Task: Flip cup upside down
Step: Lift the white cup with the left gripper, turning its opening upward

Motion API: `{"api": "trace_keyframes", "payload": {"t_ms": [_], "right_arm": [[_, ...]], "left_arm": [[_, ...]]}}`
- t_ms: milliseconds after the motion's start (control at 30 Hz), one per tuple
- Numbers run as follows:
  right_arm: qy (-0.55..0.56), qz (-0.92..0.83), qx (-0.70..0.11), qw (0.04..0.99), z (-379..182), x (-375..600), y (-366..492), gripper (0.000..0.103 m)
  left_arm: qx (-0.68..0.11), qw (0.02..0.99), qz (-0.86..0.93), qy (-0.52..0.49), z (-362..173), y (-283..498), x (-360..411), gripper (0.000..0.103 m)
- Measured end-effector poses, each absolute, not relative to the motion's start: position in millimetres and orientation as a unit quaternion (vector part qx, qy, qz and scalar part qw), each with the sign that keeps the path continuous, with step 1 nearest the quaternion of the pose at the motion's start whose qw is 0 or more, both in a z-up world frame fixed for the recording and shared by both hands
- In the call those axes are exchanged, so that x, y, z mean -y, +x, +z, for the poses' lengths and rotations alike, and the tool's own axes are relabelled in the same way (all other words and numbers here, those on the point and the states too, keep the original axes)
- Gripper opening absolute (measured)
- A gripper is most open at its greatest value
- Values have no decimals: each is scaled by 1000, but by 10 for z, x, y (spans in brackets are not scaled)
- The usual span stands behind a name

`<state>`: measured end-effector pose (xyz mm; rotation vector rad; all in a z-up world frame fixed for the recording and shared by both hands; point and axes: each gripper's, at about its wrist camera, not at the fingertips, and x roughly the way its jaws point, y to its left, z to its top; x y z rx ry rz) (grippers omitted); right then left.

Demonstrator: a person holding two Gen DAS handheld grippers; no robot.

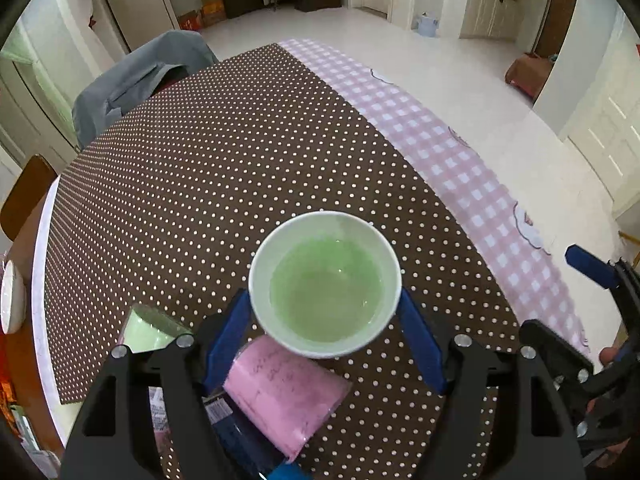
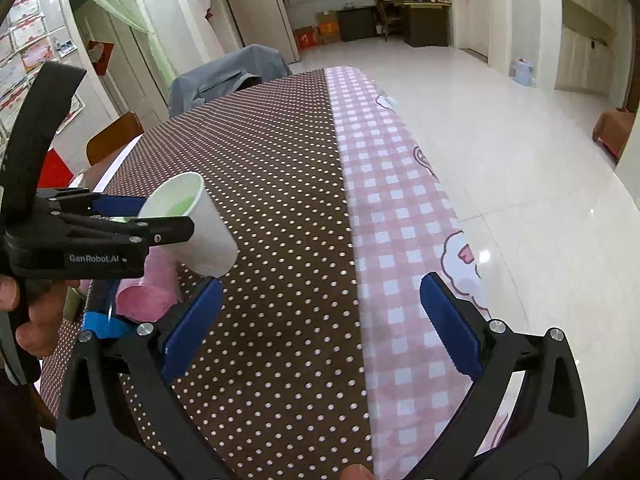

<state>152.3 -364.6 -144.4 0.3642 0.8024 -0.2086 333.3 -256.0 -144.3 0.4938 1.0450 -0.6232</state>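
A white paper cup (image 1: 324,284) with a pale green inside is held between the blue pads of my left gripper (image 1: 325,320), mouth toward the camera. In the right wrist view the same cup (image 2: 196,224) is lifted above the brown dotted tablecloth (image 2: 272,200), tilted, mouth up and to the left, with the left gripper (image 2: 160,220) shut on it. My right gripper (image 2: 320,324) is open and empty, low over the cloth near the seam with the pink checked cloth (image 2: 396,208). It also shows at the right edge of the left wrist view (image 1: 592,268).
A pink roll (image 1: 280,396) and a blue object (image 2: 104,320) lie under the cup on the table. A small mirror-like piece (image 1: 152,328) lies to the left. A chair with a grey jacket (image 1: 136,80) stands at the far edge. A white plate (image 1: 12,296) sits far left.
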Motion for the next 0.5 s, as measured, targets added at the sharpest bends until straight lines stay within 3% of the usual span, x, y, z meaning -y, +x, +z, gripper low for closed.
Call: {"api": "trace_keyframes", "payload": {"t_ms": [500], "right_arm": [[181,-95,-390,898,-1478,3662,1550,97]], "left_arm": [[-514,778,-309,188,-1601,3532,2599,71]]}}
